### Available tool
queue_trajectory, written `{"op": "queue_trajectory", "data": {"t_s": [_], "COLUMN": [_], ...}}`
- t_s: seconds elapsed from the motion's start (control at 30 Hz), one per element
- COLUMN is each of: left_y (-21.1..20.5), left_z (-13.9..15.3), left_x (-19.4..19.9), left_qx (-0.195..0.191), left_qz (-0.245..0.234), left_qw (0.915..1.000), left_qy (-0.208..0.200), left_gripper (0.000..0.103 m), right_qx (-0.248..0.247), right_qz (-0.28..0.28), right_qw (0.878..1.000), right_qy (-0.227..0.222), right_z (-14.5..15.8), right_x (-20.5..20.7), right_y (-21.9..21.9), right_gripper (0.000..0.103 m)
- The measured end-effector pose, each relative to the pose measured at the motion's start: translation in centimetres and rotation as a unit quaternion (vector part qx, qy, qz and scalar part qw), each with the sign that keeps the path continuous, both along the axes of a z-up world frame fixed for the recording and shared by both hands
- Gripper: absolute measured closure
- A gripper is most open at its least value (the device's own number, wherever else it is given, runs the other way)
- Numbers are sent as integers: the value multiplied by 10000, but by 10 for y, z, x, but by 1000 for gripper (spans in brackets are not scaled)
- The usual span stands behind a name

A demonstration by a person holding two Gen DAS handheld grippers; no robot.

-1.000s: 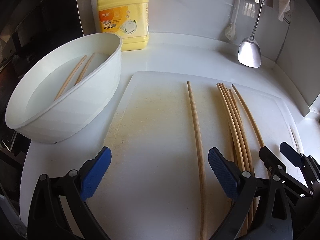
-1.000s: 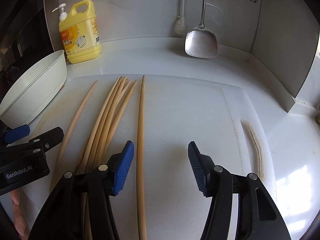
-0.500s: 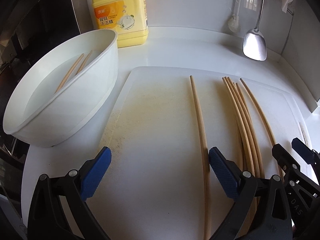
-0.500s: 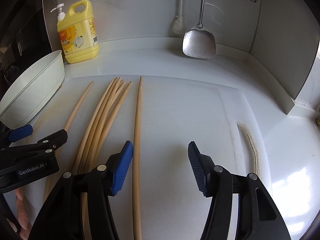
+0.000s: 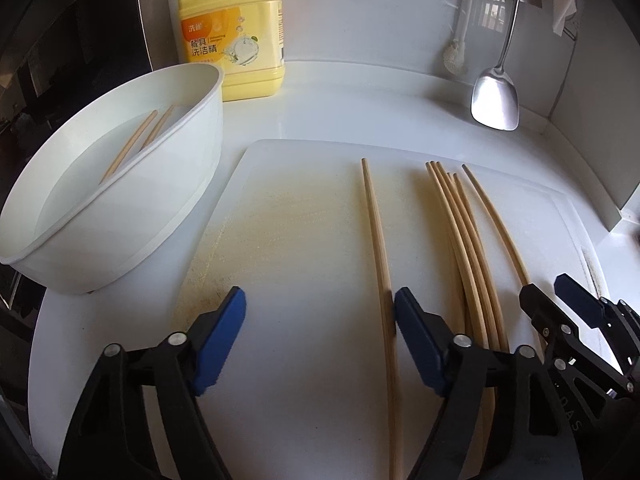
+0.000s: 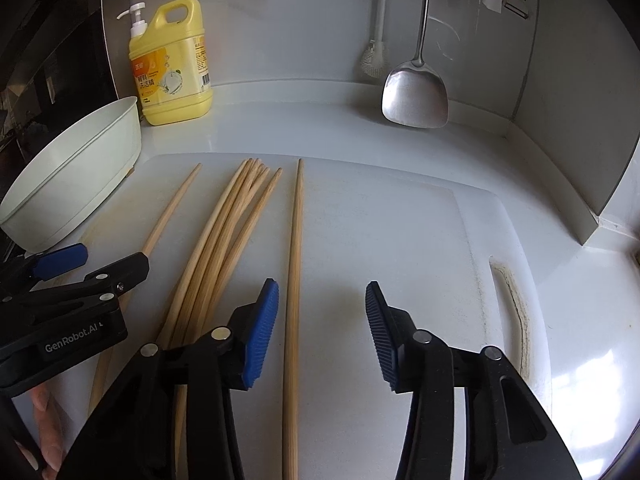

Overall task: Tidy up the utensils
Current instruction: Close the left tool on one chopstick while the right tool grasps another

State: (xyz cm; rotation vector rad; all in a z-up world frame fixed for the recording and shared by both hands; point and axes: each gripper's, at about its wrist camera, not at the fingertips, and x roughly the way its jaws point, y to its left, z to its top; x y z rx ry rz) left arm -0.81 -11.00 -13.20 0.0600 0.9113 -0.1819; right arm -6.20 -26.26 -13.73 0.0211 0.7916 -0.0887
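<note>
Several wooden chopsticks lie lengthwise on a white cutting board (image 5: 304, 208). A single chopstick (image 5: 376, 232) lies left of a bundle (image 5: 468, 240), and another single chopstick (image 5: 496, 224) lies right of the bundle. My left gripper (image 5: 320, 332) is open and empty, its right pad (image 5: 412, 324) beside the single chopstick. My right gripper (image 6: 320, 332) is open and empty; the rightmost chopstick (image 6: 294, 264) lies between its fingers, close to its left pad (image 6: 262, 336). The bundle (image 6: 224, 240) lies to its left. Two more chopsticks (image 5: 136, 140) rest in a white bowl (image 5: 172, 200).
A yellow dish soap bottle (image 5: 232, 36) stands at the back wall behind the bowl. A metal spatula (image 5: 496, 96) and a white brush (image 5: 456, 56) hang at the back right. The board has a handle slot (image 6: 512, 304) at its right edge. A wall corner rises on the right.
Both grippers have edged forward and slightly left over the board. The left gripper's right pad now sits next to the single chopstick. The chopsticks have not moved.
</note>
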Motion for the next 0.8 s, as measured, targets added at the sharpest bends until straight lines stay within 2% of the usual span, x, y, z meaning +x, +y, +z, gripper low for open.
{"op": "queue_trajectory", "data": {"t_s": [0.03, 0.13, 0.2, 0.23, 0.3, 0.4, 0.67, 0.8], "left_y": [-1, -4, -5, -6, -7, -8, 4, 11], "left_z": [1, 2, 3, 3, 3, 3, 6, 21], "left_x": [-1, -2, -3, -3, -5, -8, -7, -12], "left_qx": [-12, -29, -46, -79, -112, -130, -447, -488], "left_qz": [-38, -127, -176, -196, -242, -282, -240, -239], "left_qw": [10000, 9999, 9998, 9998, 9996, 9994, 9986, 9985], "left_qy": [-12, -48, -67, -70, -116, -123, 129, 118], "left_gripper": [39, 56, 76, 79, 90, 96, 96, 96], "right_qx": [-32, -102, -80, -74, -40, 63, 546, 646], "right_qz": [40, 129, 175, 195, 216, 212, 55, 5], "right_qw": [10000, 9998, 9998, 9997, 9997, 9997, 9985, 9979], "right_qy": [-16, -103, -105, -109, -101, -75, -20, -87], "right_z": [0, 0, 0, 0, 0, 1, 6, 12], "right_x": [-1, -1, -1, -1, -2, -2, -8, -13], "right_y": [3, 8, 10, 10, 12, 10, -1, -5], "right_gripper": [69, 75, 83, 85, 97, 97, 97, 97]}}
